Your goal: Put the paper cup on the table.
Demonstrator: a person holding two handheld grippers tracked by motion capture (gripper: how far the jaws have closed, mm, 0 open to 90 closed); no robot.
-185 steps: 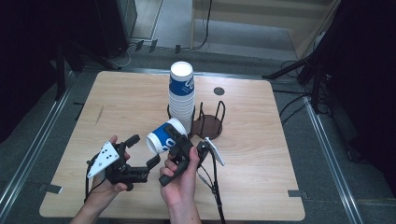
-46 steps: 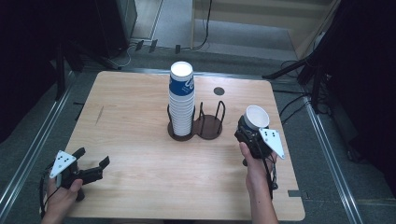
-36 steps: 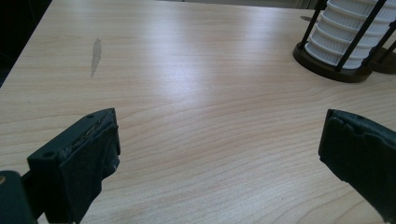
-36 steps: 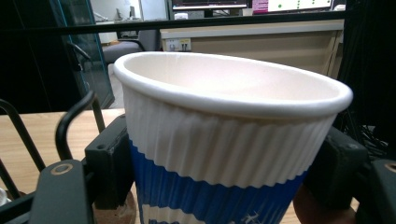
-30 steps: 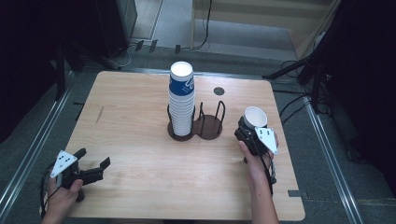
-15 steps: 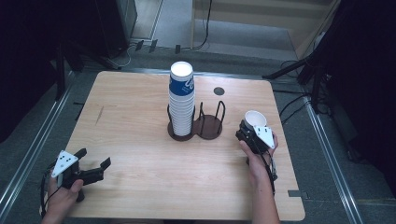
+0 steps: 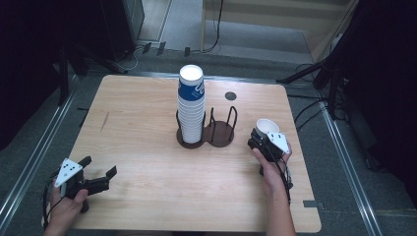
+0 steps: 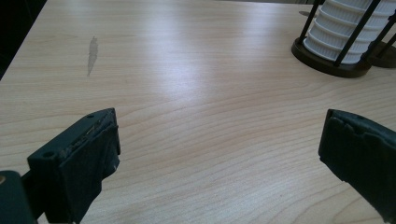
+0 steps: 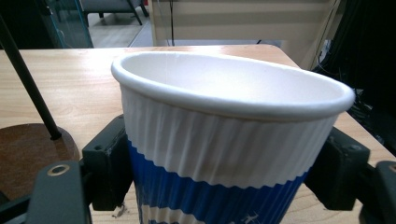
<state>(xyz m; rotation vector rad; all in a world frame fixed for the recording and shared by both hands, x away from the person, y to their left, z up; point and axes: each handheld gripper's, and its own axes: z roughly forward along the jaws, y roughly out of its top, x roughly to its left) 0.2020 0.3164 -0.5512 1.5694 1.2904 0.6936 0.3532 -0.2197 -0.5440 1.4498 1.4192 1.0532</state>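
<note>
A white and blue ribbed paper cup (image 7: 267,127) (image 9: 224,140) stands upright between the jaws of my right gripper (image 7: 263,140) (image 9: 219,177), right of the holder near the table's right edge. The jaws have just been opening a little; the pads still touch the cup's sides and its rim looks squeezed oval. Whether the cup's base rests on the table I cannot tell. A tall stack of the same cups (image 7: 191,105) (image 8: 345,32) fills the left ring of a dark two-ring holder (image 7: 220,135). My left gripper (image 7: 100,166) (image 8: 219,158) stands open and empty at the table's front left.
The wooden table (image 7: 142,123) has a small dark round hole (image 7: 229,96) near its far edge and a grey smear (image 8: 92,49) at its left. The holder's right ring, with its brown base (image 9: 32,149), holds nothing. Cables and stand legs lie on the floor beyond.
My right hand has sunk with the cup, bringing it lower and slightly nearer to the table's right side. The left gripper has stayed where it was.
</note>
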